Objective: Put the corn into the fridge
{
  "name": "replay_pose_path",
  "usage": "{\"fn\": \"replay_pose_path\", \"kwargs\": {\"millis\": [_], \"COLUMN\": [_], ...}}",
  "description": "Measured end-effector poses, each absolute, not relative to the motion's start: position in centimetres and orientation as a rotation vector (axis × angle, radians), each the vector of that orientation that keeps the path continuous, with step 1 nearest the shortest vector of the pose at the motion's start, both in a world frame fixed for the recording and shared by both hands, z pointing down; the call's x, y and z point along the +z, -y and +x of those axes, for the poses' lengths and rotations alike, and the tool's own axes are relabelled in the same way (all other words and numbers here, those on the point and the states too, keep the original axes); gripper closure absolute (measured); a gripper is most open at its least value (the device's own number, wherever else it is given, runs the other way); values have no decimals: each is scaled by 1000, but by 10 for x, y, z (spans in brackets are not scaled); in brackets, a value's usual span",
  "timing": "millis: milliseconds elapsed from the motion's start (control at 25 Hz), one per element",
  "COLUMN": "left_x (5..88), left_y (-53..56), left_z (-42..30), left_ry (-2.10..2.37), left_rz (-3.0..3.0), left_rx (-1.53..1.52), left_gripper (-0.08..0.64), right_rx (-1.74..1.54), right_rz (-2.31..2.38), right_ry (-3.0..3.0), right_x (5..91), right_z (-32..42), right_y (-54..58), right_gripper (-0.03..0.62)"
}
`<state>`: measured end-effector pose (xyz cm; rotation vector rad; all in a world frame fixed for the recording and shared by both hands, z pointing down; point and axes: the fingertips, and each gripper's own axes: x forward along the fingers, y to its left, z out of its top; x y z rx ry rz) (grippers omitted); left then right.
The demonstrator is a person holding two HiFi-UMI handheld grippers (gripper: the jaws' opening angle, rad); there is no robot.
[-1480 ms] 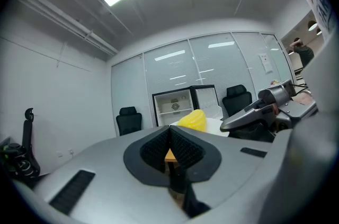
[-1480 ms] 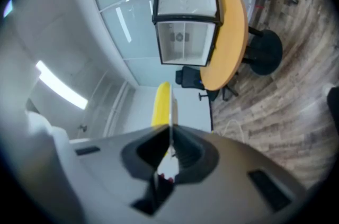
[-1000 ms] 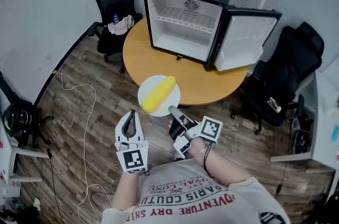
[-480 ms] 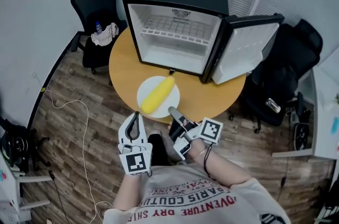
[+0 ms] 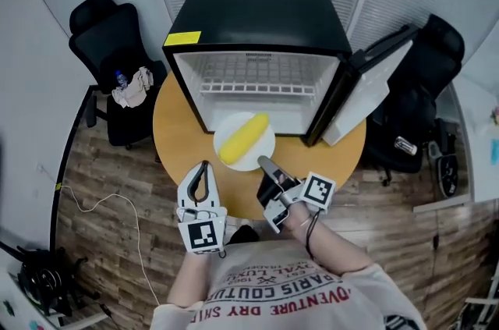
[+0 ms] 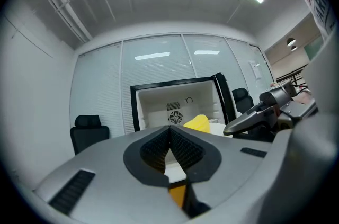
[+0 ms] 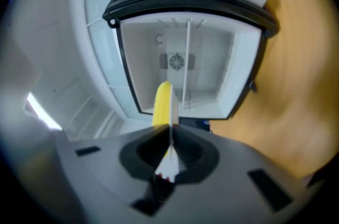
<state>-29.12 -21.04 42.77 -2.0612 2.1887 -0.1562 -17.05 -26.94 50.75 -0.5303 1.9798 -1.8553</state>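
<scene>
A yellow corn cob (image 5: 243, 139) lies on a white plate (image 5: 263, 155). My right gripper (image 5: 265, 162) is shut on the plate's near rim and holds it above the round wooden table (image 5: 175, 125), just before the open black fridge (image 5: 257, 16). In the right gripper view the plate's edge (image 7: 175, 106) runs up from between the jaws, with the corn (image 7: 161, 104) beside it and the white fridge interior (image 7: 206, 59) behind. My left gripper (image 5: 203, 167) is shut and holds nothing, left of the plate. In the left gripper view the corn (image 6: 198, 122) shows before the fridge (image 6: 175, 104).
The fridge door (image 5: 366, 98) stands swung open to the right. A wire shelf (image 5: 257, 75) crosses the fridge's upper half. Black office chairs stand at the left (image 5: 109, 32), with a cloth and bottle on the seat, and at the right (image 5: 425, 55). A cable lies on the wooden floor (image 5: 101, 204).
The person has come closer to the table, and the plate with the corn has gone forward from near the table's front edge to just before the fridge opening. Both grippers stay shut.
</scene>
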Motion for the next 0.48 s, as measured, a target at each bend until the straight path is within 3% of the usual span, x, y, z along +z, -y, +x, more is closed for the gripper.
{"fn": "replay_pose_path", "kwargs": {"millis": [480], "left_x": [428], "left_y": [309], "left_z": [-325], "left_ry": [-1959], "left_rz": [-2284], "left_rx": [-121], "left_gripper": [526], "right_rx": [-1708], "right_rz": [-746], "right_ry": [-1821], "right_x": [502], "right_z": [-195], "right_y": [360], "right_gripper": [551]}}
